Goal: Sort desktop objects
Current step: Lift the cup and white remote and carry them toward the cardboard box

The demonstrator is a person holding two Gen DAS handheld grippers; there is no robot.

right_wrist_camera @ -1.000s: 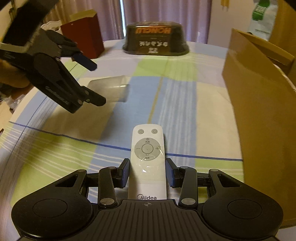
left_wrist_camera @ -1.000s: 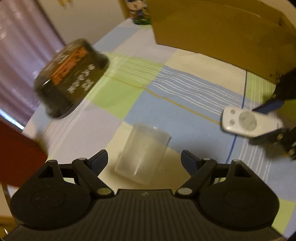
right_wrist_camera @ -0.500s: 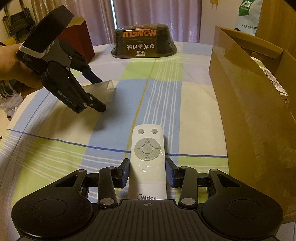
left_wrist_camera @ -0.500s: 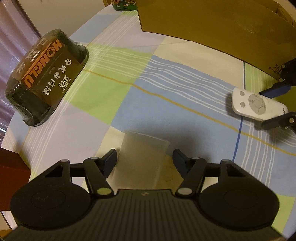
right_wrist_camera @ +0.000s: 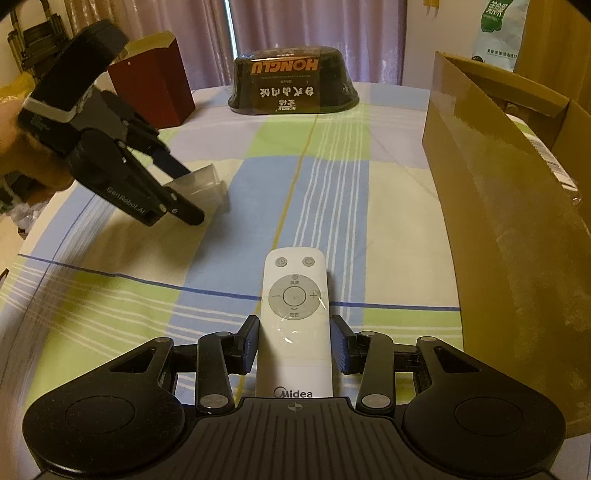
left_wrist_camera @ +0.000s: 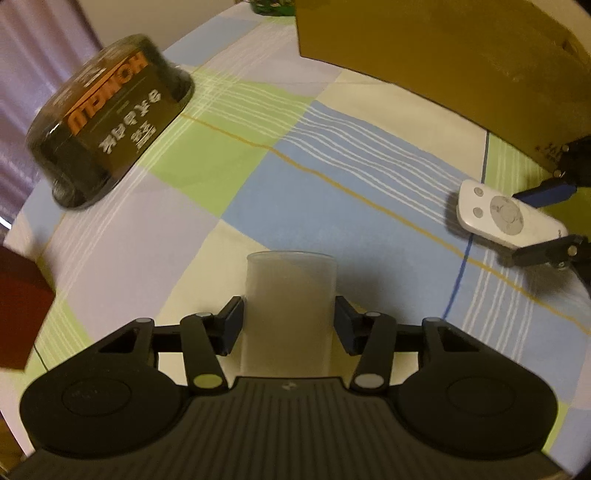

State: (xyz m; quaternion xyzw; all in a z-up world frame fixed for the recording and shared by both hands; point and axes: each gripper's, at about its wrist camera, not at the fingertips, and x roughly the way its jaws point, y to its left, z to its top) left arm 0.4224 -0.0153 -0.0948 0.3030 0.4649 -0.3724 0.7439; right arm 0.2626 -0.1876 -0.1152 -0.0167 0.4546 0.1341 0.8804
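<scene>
A translucent plastic cup [left_wrist_camera: 290, 295] lies on its side on the checked tablecloth [left_wrist_camera: 332, 177]. My left gripper [left_wrist_camera: 290, 325] is shut on it, one blue pad against each side. From the right wrist view the cup [right_wrist_camera: 207, 181] pokes out beyond the left gripper [right_wrist_camera: 192, 195], which a hand holds at the left. A white Midea remote [right_wrist_camera: 294, 295] sits lengthwise in my right gripper [right_wrist_camera: 295, 343], which is shut on its lower half. In the left wrist view the remote [left_wrist_camera: 506, 218] hangs a little above the cloth at the right, casting a shadow.
A black wrapped HONGLU food container [right_wrist_camera: 291, 85] stands at the far side of the table. A tall open cardboard box [right_wrist_camera: 517, 221] fills the right side. A dark red box [right_wrist_camera: 155, 85] stands at the far left. A green-printed bag [right_wrist_camera: 498, 29] is behind the cardboard box.
My left gripper slid forward around the lying cup and its fingers closed onto it. The right gripper kept the remote and shifted only slightly.
</scene>
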